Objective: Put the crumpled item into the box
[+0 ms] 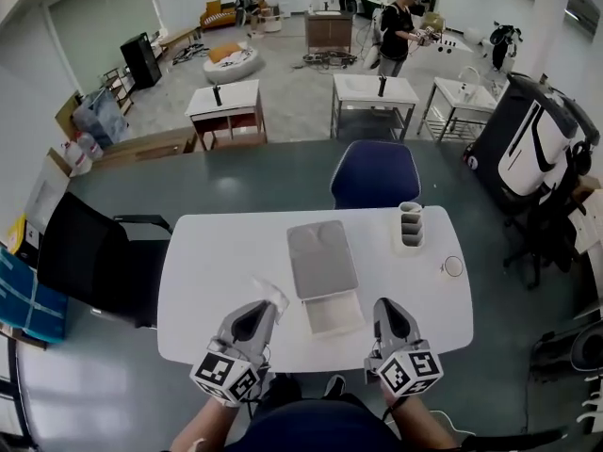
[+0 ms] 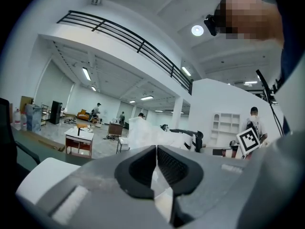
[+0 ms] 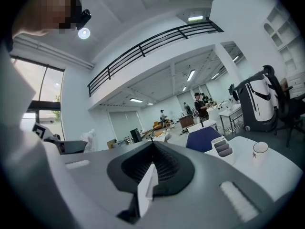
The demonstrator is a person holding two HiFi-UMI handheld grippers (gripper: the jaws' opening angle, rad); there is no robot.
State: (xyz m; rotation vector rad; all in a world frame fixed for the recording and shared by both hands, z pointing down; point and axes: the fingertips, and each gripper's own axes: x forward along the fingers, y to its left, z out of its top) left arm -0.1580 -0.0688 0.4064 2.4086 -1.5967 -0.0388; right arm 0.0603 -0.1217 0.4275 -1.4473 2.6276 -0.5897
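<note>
- Seen from above, a white counter holds an open white box near its front edge. A flat grey panel, probably the box's lid, lies just beyond it.
- The left gripper is just left of the box. Its jaws are pressed together on the crumpled item, a wad of thin white material.
- In the left gripper view, the crumpled item bunches up above the jaw tips, clear of the counter.
- The right gripper is just right of the box. In the right gripper view its jaws are pressed together, and nothing shows beyond their tips.
- Progress: the item is picked up and held beside the box, but not yet over or inside it. Carrying it across and releasing it remain.
</note>
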